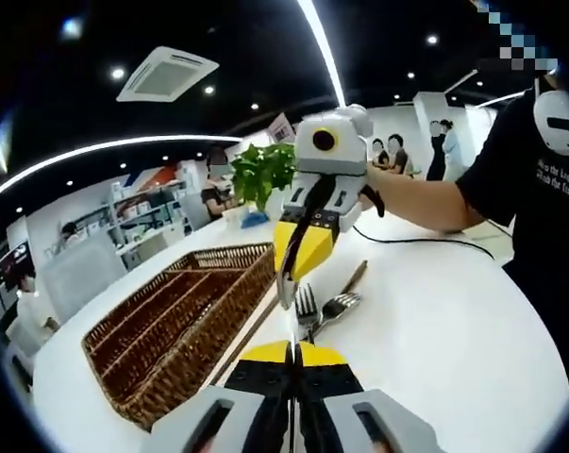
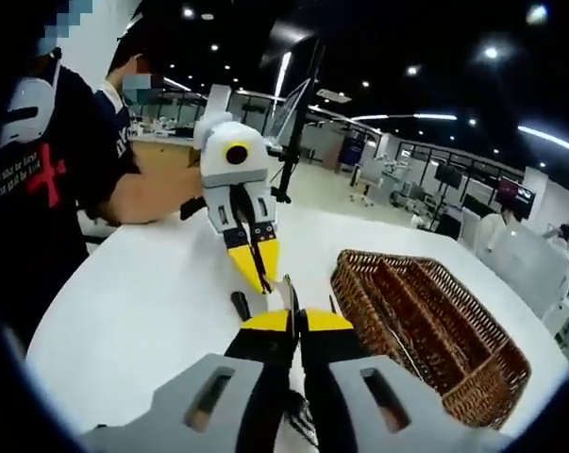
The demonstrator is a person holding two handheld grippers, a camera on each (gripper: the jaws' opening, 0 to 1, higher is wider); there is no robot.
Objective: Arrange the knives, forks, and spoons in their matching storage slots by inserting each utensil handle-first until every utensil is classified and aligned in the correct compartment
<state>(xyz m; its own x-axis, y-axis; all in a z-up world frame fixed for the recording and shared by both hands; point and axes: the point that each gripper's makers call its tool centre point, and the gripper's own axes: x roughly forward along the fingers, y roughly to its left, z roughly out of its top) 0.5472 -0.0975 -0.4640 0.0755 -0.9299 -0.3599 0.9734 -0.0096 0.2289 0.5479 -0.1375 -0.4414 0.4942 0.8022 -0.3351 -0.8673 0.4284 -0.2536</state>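
In the left gripper view we see the left gripper (image 1: 293,355) with its yellow-tipped jaws pressed together above a white table (image 1: 435,330), while the right gripper (image 1: 298,260) reaches in and pinches a thin knife (image 1: 286,288) pointing downward. Two forks (image 1: 320,310) lie on the table just beside a wicker tray (image 1: 180,326) (its long compartments look bare). In the right gripper view we see the right gripper (image 2: 296,321) closed on the knife (image 2: 292,294), the tray (image 2: 426,326) off to one side.
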